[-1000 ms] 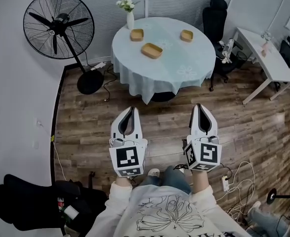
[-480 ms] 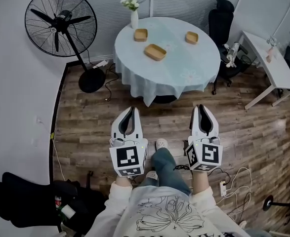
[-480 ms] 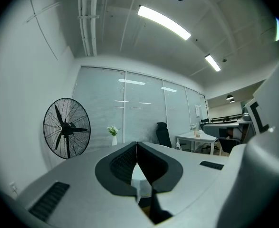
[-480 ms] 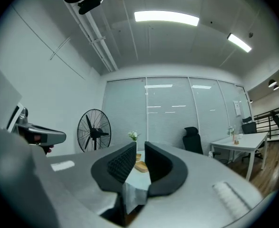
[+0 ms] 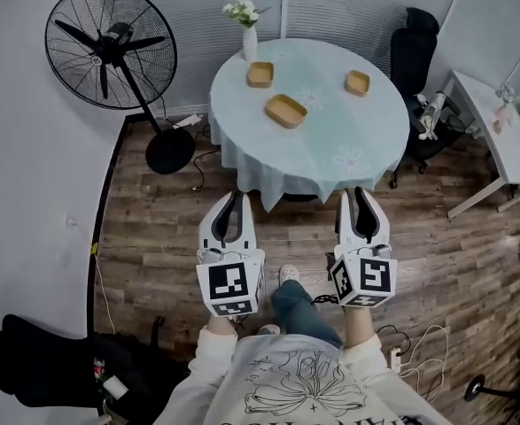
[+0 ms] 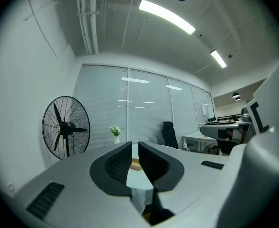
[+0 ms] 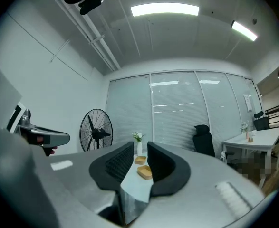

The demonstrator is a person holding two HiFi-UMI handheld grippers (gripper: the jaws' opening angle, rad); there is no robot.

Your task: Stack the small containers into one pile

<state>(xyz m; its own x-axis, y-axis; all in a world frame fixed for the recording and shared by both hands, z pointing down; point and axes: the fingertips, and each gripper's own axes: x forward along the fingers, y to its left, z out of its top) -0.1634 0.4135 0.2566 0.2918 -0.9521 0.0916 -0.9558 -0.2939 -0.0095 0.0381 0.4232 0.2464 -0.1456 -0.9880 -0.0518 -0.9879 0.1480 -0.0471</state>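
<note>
Three small wooden containers lie apart on the round table (image 5: 330, 135) with the pale blue cloth: one at the back left (image 5: 260, 74), a wider one in the middle (image 5: 285, 111), one at the back right (image 5: 358, 82). Both grippers hang over the wooden floor short of the table, pointing at it. My left gripper (image 5: 234, 200) is opening, its jaws a narrow slit apart and empty (image 6: 135, 148). My right gripper (image 5: 359, 195) is opening too, wider, with nothing in it (image 7: 140, 148). Two containers (image 7: 145, 172) show through its gap.
A white vase of flowers (image 5: 250, 38) stands at the table's back edge. A big standing fan (image 5: 111, 47) is at the left, a black office chair (image 5: 416, 47) and a white desk (image 5: 508, 140) at the right. Cables (image 5: 410, 343) lie on the floor.
The table has come nearer and lower in the head view as the person steps toward it. Both grippers keep their place in the view.
</note>
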